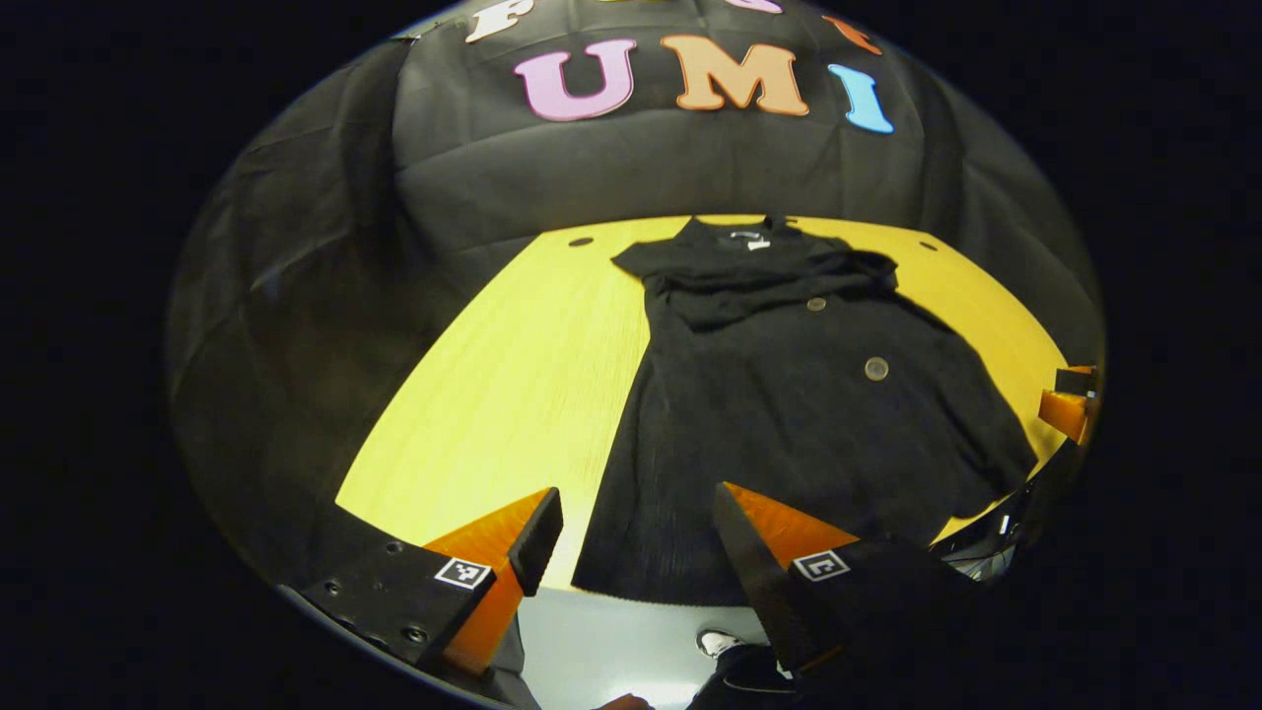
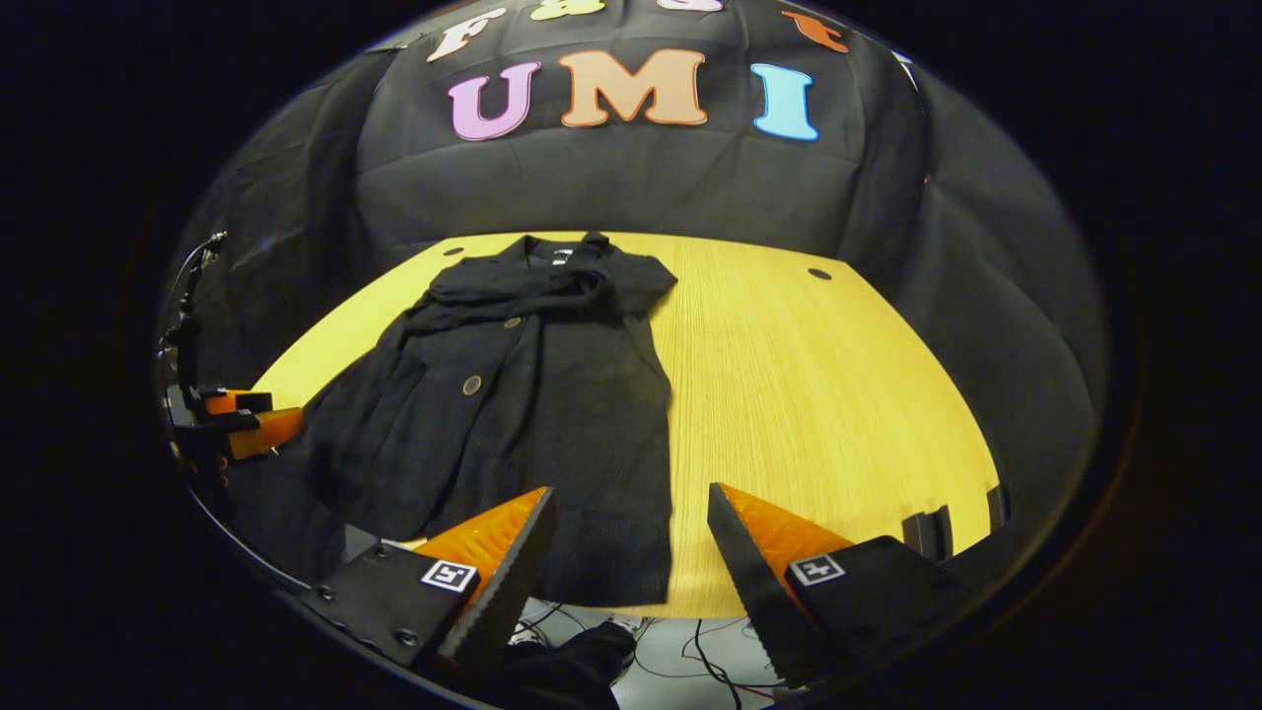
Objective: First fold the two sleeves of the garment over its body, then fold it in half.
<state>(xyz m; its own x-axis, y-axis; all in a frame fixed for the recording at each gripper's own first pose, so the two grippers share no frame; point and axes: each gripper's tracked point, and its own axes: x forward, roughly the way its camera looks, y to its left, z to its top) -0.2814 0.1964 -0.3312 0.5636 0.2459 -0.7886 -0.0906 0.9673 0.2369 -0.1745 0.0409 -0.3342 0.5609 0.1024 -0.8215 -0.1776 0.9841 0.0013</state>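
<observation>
Left gripper and right gripper hover spread and empty at the near hem of the garment; sleeves look folded over its body, halving remains

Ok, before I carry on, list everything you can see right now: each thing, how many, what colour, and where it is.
Black button-front garment: one, black, flat on the table with its collar toward the far wall and both sleeves folded across the chest.
Round buttons: two visible, dull brown, down the garment's front.
Yellow wooden table: one, yellow, under the garment, with small dark holes near its far edge.
Cables: several, dark and red, on the floor below the near table edge.
Shoe: one, pale, on the floor under the table edge.
Left gripper: one, open, above the garment's near hem.
Right gripper: one, open, above the near hem.
</observation>
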